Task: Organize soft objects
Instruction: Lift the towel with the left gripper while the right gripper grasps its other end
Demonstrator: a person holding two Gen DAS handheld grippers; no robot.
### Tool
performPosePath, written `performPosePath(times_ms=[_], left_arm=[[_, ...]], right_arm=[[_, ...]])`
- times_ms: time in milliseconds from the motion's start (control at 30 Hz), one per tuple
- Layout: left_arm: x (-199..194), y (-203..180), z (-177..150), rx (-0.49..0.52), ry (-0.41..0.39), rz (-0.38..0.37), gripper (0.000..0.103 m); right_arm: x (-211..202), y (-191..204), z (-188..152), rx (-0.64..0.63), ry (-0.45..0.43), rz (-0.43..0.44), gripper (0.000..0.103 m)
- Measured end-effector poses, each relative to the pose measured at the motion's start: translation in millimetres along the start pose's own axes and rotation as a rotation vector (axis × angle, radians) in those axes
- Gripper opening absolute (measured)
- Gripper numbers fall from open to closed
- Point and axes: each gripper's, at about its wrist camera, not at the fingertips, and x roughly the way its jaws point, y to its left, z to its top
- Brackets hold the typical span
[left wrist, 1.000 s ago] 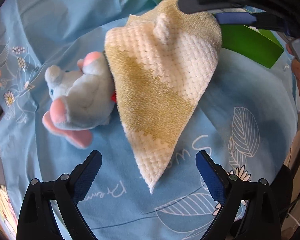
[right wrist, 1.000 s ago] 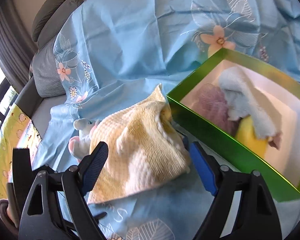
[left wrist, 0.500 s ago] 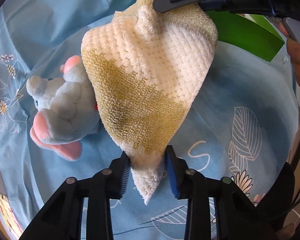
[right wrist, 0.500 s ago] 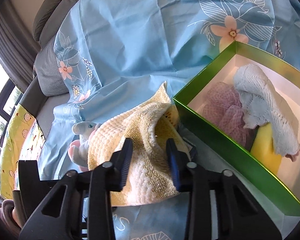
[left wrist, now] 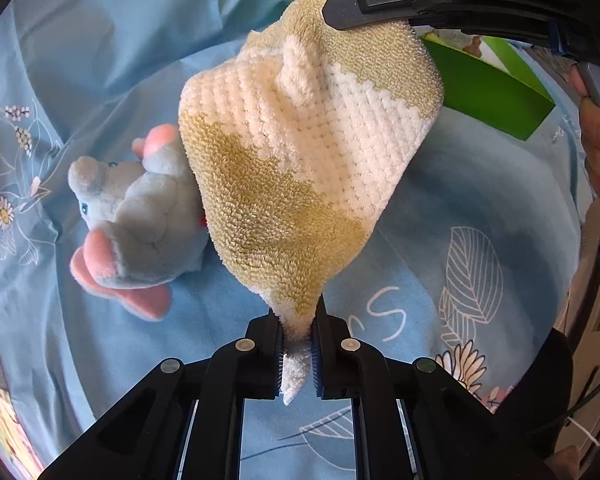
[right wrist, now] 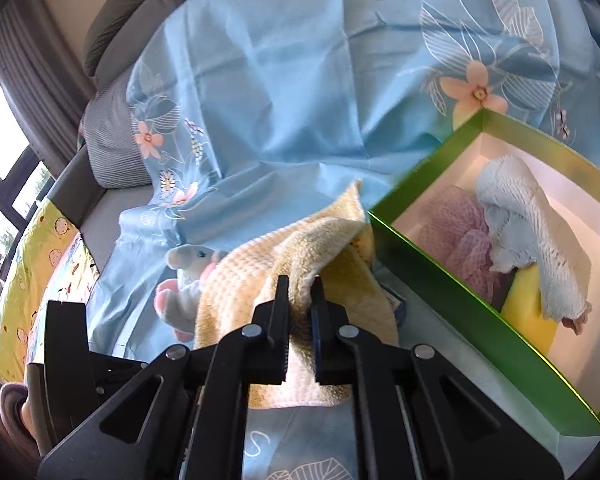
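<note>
A cream-and-mustard knitted terry towel (left wrist: pixel 300 160) hangs stretched between two pinched corners above the blue floral bedsheet (left wrist: pixel 480 200). Beside it, partly under its edge, a grey plush elephant with pink ears (left wrist: pixel 140 216) lies on its side. An open green cardboard box (right wrist: pixel 452 280) nearby holds a pale blue fluffy cloth (right wrist: pixel 528 224), a mauve knitted cloth (right wrist: pixel 460 240) and a yellow sponge (right wrist: pixel 528 308).

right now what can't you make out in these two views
- Elephant toy: its back half is hidden behind the towel in both views.
- Green box: the left wrist view shows only one outer wall; the right claw hides the rest.
- Yellow thing in the box: mostly under the blue cloth, so I can't tell what it is.
- Towel's underside: faces away in both views.
</note>
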Motion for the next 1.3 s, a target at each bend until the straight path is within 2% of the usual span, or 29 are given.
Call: performPosePath(times_ms=[33, 233, 500, 1000, 1300], left_arm=[[-3, 5, 7, -0.003, -0.003, -0.005, 0.01], [-23, 19, 2, -0.027, -0.03, -0.016, 0.01], [-38, 35, 5, -0.007, -0.064, 0.011, 0.01], [-81, 36, 6, 0.004, -0.141, 0.063, 0.01], [-105, 38, 11, 0.028, -0.133, 0.114, 0.01]], right_arm=[[-3, 2, 0, -0.007, -0.008, 0.008, 0.007], [-16, 15, 2, -0.03, -0.046, 0.034, 0.007], [-32, 38, 10, -0.087, -0.093, 0.077, 0.007], [-60, 75, 24, -0.164, -0.164, 0.095, 0.007], [-77, 94, 36, -0.198, -0.197, 0.093, 0.007]])
